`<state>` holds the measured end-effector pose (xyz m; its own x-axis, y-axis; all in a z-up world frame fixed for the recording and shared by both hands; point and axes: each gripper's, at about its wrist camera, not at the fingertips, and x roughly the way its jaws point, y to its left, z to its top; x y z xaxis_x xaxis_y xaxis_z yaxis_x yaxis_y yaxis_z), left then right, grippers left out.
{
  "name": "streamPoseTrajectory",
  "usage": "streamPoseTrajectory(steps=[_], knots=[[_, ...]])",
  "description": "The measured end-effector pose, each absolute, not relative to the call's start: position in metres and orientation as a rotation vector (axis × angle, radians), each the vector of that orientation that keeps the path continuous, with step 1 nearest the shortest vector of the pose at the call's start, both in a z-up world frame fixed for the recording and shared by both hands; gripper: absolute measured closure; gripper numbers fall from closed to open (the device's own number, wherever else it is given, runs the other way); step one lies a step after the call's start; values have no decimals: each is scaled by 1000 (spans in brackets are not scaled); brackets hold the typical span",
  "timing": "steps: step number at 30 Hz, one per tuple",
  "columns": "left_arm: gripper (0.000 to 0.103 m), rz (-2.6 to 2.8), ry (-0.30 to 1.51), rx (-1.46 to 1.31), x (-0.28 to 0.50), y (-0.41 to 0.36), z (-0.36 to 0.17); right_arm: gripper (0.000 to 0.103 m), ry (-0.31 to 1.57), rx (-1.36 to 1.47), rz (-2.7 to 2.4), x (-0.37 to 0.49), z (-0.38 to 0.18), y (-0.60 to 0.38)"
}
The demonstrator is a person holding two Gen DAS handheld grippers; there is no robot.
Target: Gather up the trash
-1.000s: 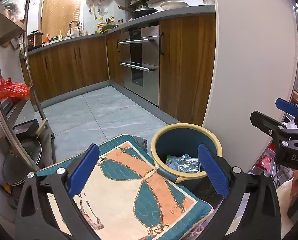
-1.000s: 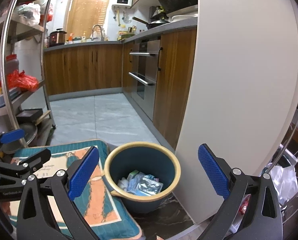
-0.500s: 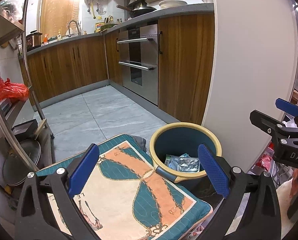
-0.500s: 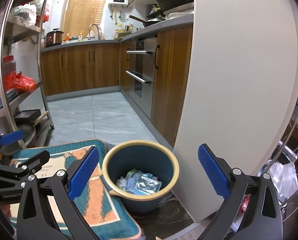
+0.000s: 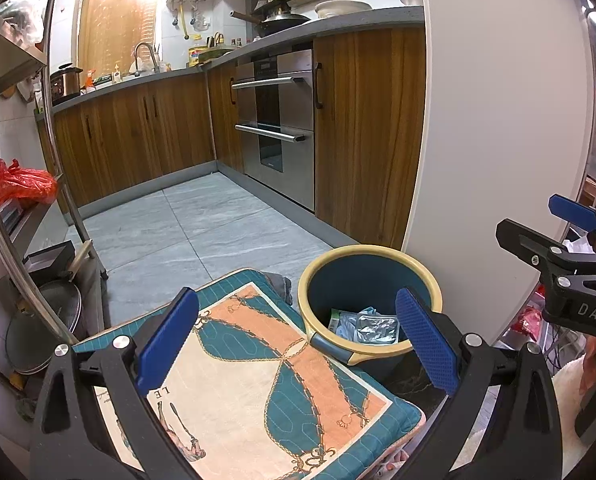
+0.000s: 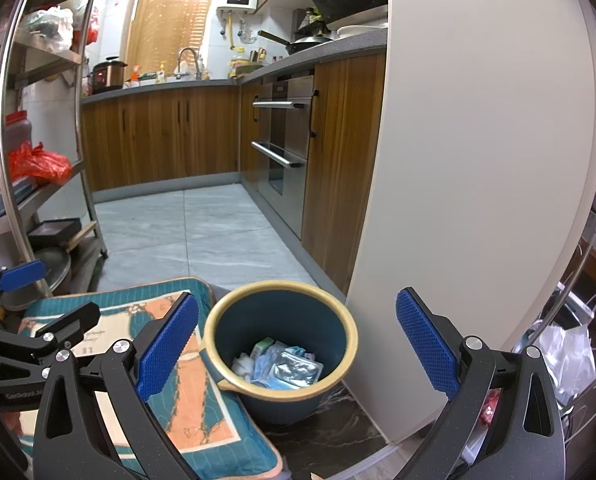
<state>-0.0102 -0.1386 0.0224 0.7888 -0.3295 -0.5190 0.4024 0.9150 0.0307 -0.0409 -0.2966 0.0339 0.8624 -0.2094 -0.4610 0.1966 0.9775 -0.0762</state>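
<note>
Below the L wrist cam: L gripper (image 5: 296, 342) hanging w/ jaws wide apart, gripping nothing, over a teal-and-orange patterned cushion (image 5: 258, 380). Blue wastebasket (image 5: 426, 284) w/ yellow rim sitting just beside cushion, against a white panel (image 5: 498, 120); foil wrappers and paper trash (image 5: 366, 324) lying inside it. R gripper (image 5: 570, 236) showing at right edge.

R wrist cam: R gripper (image 6: 296, 346) hovering above wastebasket (image 6: 226, 320), jaws spread wide, nothing between. Trash (image 6: 286, 368) lying at basket bottom. L gripper (image 6: 18, 276) showing at left over cushion (image 6: 202, 412).
</note>
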Motion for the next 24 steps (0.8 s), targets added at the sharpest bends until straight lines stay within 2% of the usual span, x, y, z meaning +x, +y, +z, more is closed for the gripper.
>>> streamPoseTrajectory(steps=[24], knots=[[6, -402, 534, 152, -11, -140, 22, 5, 498, -21, -220, -41, 31, -297]])
